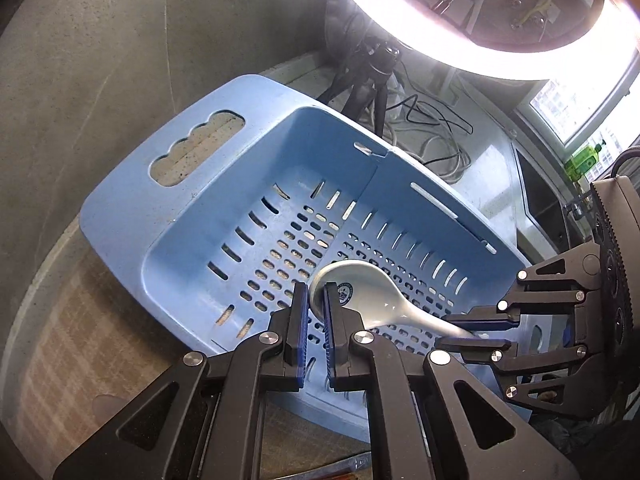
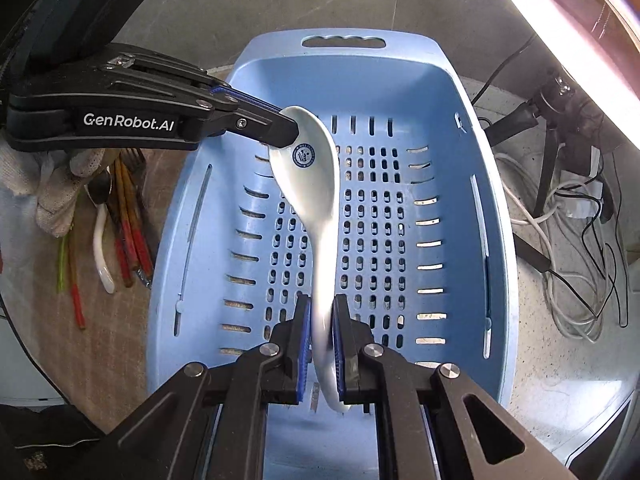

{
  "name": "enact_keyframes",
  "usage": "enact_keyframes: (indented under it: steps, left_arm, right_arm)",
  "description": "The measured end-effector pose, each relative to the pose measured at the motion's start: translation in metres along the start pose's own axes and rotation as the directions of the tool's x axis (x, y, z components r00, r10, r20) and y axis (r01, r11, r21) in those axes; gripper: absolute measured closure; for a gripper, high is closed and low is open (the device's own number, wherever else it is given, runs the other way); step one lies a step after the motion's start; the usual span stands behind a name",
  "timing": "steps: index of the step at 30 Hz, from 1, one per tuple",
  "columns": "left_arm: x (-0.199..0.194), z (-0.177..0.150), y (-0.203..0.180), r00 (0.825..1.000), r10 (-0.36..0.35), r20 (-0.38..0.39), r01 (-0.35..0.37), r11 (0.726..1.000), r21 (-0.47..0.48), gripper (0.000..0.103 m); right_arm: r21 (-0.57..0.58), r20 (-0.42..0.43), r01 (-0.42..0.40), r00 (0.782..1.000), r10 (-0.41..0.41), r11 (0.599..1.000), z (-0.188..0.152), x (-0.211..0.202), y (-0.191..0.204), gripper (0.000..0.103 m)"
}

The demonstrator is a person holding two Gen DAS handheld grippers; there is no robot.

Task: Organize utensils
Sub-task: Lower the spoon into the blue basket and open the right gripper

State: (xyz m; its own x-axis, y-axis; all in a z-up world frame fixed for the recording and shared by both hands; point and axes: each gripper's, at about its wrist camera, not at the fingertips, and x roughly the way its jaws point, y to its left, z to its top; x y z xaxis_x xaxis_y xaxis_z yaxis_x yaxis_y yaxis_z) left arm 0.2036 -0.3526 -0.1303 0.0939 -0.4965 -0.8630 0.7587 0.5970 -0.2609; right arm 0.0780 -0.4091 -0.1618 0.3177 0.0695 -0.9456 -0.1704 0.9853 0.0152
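**Q:** Fingers first: what are they doing?

**A:** Both pairs are closed on one white spoon (image 2: 316, 200). The right gripper (image 2: 320, 344) pinches the handle low down, its blue pads (image 2: 306, 344) pressing each side. The left gripper (image 2: 280, 130) reaches in from the left and clamps the bowl's rim. The spoon hangs over the blue basket (image 2: 492, 208), above its slotted floor, not yet resting on it.

**Q:** How would that spoon handle?

**A:** It looks like glazed ceramic: stiff, fairly light, slick and breakable if dropped. The narrow handle seems the safest place to hold; the curved bowl rim gives the pads less to bite on, so I'd judge that grip likelier to slip.

**Q:** What else is around?

**A:** The basket sits on a round counter (image 2: 560, 360) and holds nothing else. To its left lie more utensils (image 2: 124, 216): red-tipped chopsticks, another white spoon, a fork. A gloved hand (image 2: 56, 192) holds the left gripper above them. Cables (image 2: 560, 280) and a tripod (image 2: 552, 128) crowd the right side, under a bright ring light (image 1: 472, 44). Nothing blocks the way down; only the basket walls hem the fingers in.
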Motion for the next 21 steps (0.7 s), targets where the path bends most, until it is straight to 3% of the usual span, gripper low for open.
enact_keyframes:
  steps: [1, 3, 5, 8, 13, 21]
  left_arm:
    - [0.001, 0.000, -0.001, 1.000, 0.007, -0.004, -0.007, 1.000, 0.002, 0.097]
    - [0.002, 0.002, -0.001, 1.000, 0.016, -0.023, -0.016, 1.000, 0.003, 0.095]
    - [0.002, 0.002, -0.003, 0.999, 0.037, -0.025, -0.037, 0.999, 0.007, 0.086]
    - [-0.008, 0.001, -0.003, 0.999, 0.044, -0.010, -0.044, 0.999, 0.013, 0.086]
    - [-0.055, -0.009, 0.005, 0.997, 0.033, 0.066, -0.033, 0.999, 0.002, 0.086]
    - [-0.149, -0.064, 0.033, 0.978, 0.095, 0.187, -0.086, 0.995, -0.053, 0.086]
  right_arm:
    - [-0.001, 0.001, -0.001, 1.000, 0.001, 1.000, 0.000, 0.000, -0.001, 0.091]
    - [0.006, 0.017, -0.002, 1.000, 0.001, 1.000, 0.001, -0.003, -0.003, 0.071]
    - [0.007, 0.039, -0.004, 0.999, 0.003, 1.000, 0.002, -0.008, -0.004, 0.055]
    - [0.008, 0.073, 0.002, 0.997, -0.003, 1.000, 0.002, -0.021, 0.000, 0.054]
    - [0.014, 0.182, -0.011, 0.983, 0.008, 1.000, -0.002, -0.050, 0.009, 0.053]
    - [-0.034, 0.283, -0.034, 0.958, 0.042, 0.999, -0.007, -0.087, 0.054, 0.048]
